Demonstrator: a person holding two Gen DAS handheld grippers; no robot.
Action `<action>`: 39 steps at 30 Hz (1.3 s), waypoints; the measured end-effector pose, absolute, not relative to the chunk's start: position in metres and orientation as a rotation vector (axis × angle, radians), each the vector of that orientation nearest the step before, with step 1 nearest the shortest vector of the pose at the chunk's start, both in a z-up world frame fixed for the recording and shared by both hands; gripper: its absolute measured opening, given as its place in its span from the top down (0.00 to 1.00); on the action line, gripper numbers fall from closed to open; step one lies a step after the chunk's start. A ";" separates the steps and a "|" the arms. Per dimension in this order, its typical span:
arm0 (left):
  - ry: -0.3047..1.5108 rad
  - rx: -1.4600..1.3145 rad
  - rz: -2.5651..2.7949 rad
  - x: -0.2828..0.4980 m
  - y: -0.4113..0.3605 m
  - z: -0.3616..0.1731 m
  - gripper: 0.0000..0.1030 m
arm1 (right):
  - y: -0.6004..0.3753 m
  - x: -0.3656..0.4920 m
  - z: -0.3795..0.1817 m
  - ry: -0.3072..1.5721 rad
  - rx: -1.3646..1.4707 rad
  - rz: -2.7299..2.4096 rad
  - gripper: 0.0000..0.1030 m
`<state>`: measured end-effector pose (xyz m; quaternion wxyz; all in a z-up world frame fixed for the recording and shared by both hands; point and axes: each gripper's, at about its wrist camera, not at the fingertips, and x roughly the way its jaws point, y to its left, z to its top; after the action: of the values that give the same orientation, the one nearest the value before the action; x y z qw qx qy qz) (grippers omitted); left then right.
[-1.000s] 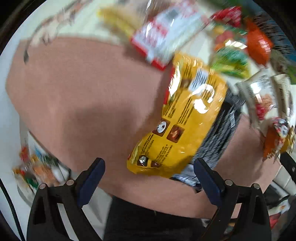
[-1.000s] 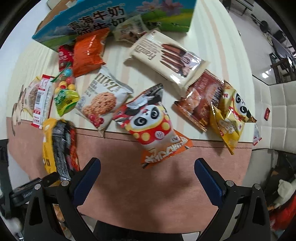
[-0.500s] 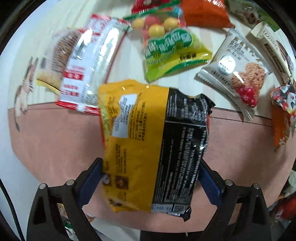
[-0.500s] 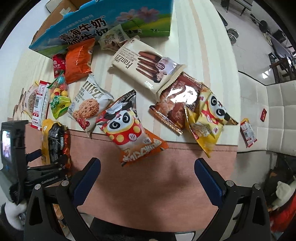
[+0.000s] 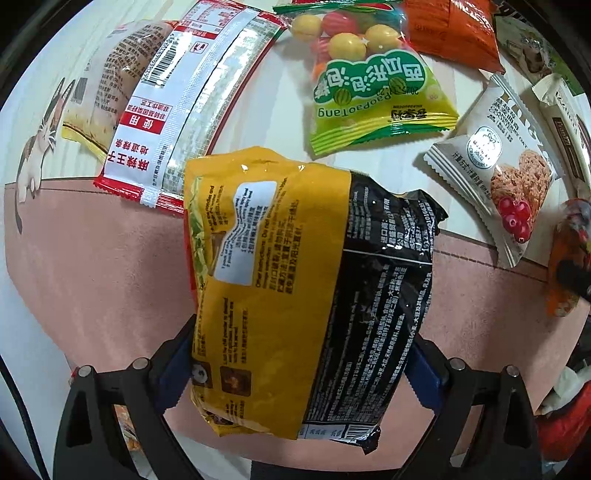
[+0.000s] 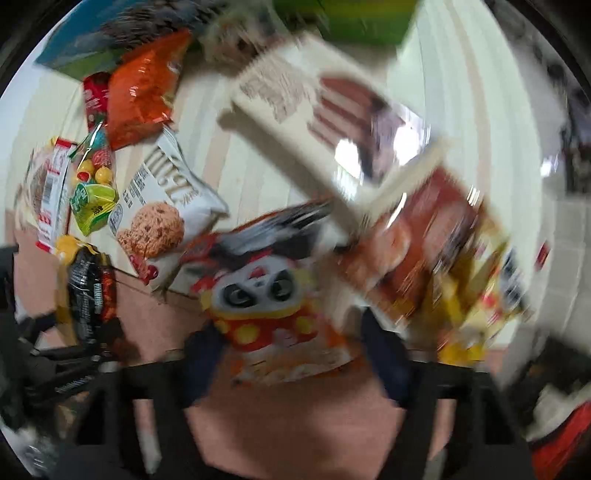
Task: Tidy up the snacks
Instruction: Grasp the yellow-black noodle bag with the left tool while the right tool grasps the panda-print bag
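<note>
Left gripper (image 5: 299, 363): blue pads set against both sides of a yellow-and-black noodle packet (image 5: 306, 280), back label facing the camera; packet lies between the fingers over the pink band of the table cover (image 5: 92, 273). Whether the pads press it or only flank it cannot be told.

Right gripper (image 6: 291, 358): picture heavily blurred. Jaws closing, a panda snack bag (image 6: 266, 306) between them, at the edge of the pink band. Contact with the bag not readable.

Just beyond the noodle packet, on the pale striped part of the cover: red-and-white sachet (image 5: 184, 99), touching the packet's upper left corner; green candy bag (image 5: 369, 85) with round sweets; white cookie pack (image 5: 495, 173) to the right.

Farther: orange bag (image 5: 450, 33); beige wafer pack (image 6: 332, 110); brown pack (image 6: 424, 236) and yellow bag (image 6: 472, 314), overlapping.

Farthest: blue-and-green carton (image 6: 92, 48) at the table's back edge.
</note>
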<state>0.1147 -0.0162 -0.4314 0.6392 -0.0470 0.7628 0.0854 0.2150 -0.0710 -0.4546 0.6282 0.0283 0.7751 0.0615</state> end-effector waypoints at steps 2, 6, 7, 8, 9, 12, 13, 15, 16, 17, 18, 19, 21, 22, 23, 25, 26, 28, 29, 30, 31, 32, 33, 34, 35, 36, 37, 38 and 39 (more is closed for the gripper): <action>1.741 -0.122 0.194 0.113 -0.028 -0.422 0.03 | -0.078 0.207 -0.461 1.845 0.174 0.119 0.43; 1.748 -0.168 0.192 0.115 -0.029 -0.421 0.03 | -0.082 0.195 -0.462 1.879 0.249 0.109 0.38; 1.749 -0.176 0.193 0.115 -0.023 -0.426 0.03 | -0.083 0.194 -0.460 1.863 0.247 0.098 0.31; 1.749 -0.181 0.194 0.115 -0.020 -0.428 0.03 | -0.085 0.193 -0.456 1.844 0.258 0.083 0.28; 1.749 -0.184 0.195 0.114 -0.018 -0.429 0.03 | -0.089 0.192 -0.454 1.832 0.282 0.074 0.27; 1.750 -0.176 0.199 0.113 -0.013 -0.430 0.03 | -0.100 0.189 -0.449 1.809 0.351 0.039 0.27; 1.748 -0.172 0.202 0.113 -0.012 -0.430 0.03 | -0.102 0.190 -0.449 1.803 0.364 0.027 0.27; 1.749 -0.180 0.207 0.113 -0.007 -0.432 0.04 | -0.110 0.196 -0.450 1.804 0.398 -0.004 0.27; 1.749 -0.188 0.209 0.113 -0.005 -0.430 0.04 | -0.114 0.199 -0.452 1.808 0.429 -0.014 0.27; 1.749 -0.195 0.211 0.113 -0.004 -0.429 0.04 | -0.117 0.198 -0.452 1.810 0.447 -0.020 0.27; 1.748 -0.205 0.213 0.112 -0.001 -0.429 0.04 | -0.123 0.197 -0.451 1.809 0.479 -0.027 0.27; 1.748 -0.210 0.215 0.112 0.001 -0.428 0.04 | -0.128 0.197 -0.451 1.804 0.516 -0.032 0.27; 1.748 -0.217 0.217 0.112 0.004 -0.427 0.04 | -0.140 0.197 -0.449 1.798 0.573 -0.048 0.26; 1.749 -0.223 0.220 0.112 0.007 -0.428 0.04 | -0.145 0.198 -0.449 1.795 0.592 -0.059 0.26; 1.751 -0.230 0.224 0.114 0.009 -0.426 0.04 | -0.149 0.198 -0.450 1.800 0.602 -0.076 0.26; 1.754 -0.244 0.230 0.115 0.015 -0.428 0.04 | -0.155 0.211 -0.455 1.814 0.607 -0.093 0.26; 1.754 -0.253 0.233 0.115 0.018 -0.427 0.05 | -0.156 0.212 -0.455 1.811 0.603 -0.101 0.26; 1.748 -0.263 0.243 0.117 0.020 -0.423 0.07 | -0.155 0.213 -0.454 1.811 0.553 -0.118 0.29; 1.740 -0.270 0.249 0.118 0.023 -0.422 0.09 | -0.151 0.216 -0.458 1.808 0.536 -0.121 0.31; 1.736 -0.272 0.250 0.117 0.026 -0.420 0.10 | -0.147 0.216 -0.459 1.806 0.524 -0.121 0.37; 1.729 -0.266 0.253 0.117 0.027 -0.417 0.11 | -0.146 0.214 -0.459 1.805 0.509 -0.120 0.42; 1.720 -0.248 0.258 0.117 0.028 -0.416 0.12 | -0.145 0.212 -0.457 1.800 0.492 -0.115 0.46; 1.710 -0.224 0.265 0.117 0.029 -0.414 0.12 | -0.143 0.210 -0.457 1.799 0.472 -0.113 0.53; 1.702 -0.209 0.270 0.118 0.030 -0.412 0.12 | -0.137 0.209 -0.457 1.797 0.454 -0.113 0.54; 1.694 -0.199 0.270 0.117 0.031 -0.410 0.13 | -0.137 0.206 -0.456 1.794 0.438 -0.110 0.54; 1.687 -0.190 0.268 0.117 0.032 -0.408 0.13 | -0.136 0.204 -0.455 1.792 0.423 -0.104 0.56; 1.682 -0.183 0.265 0.117 0.032 -0.407 0.13 | -0.136 0.201 -0.454 1.788 0.406 -0.098 0.57; 1.673 -0.174 0.263 0.116 0.034 -0.404 0.13 | -0.136 0.198 -0.452 1.786 0.391 -0.091 0.58; 1.660 -0.164 0.261 0.115 0.035 -0.400 0.13 | -0.135 0.195 -0.450 1.782 0.378 -0.081 0.59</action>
<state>0.1149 0.0350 -0.3999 0.6643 -0.0728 0.7349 0.1155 0.1949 -0.1353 -0.4498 0.6122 0.1640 0.7727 -0.0350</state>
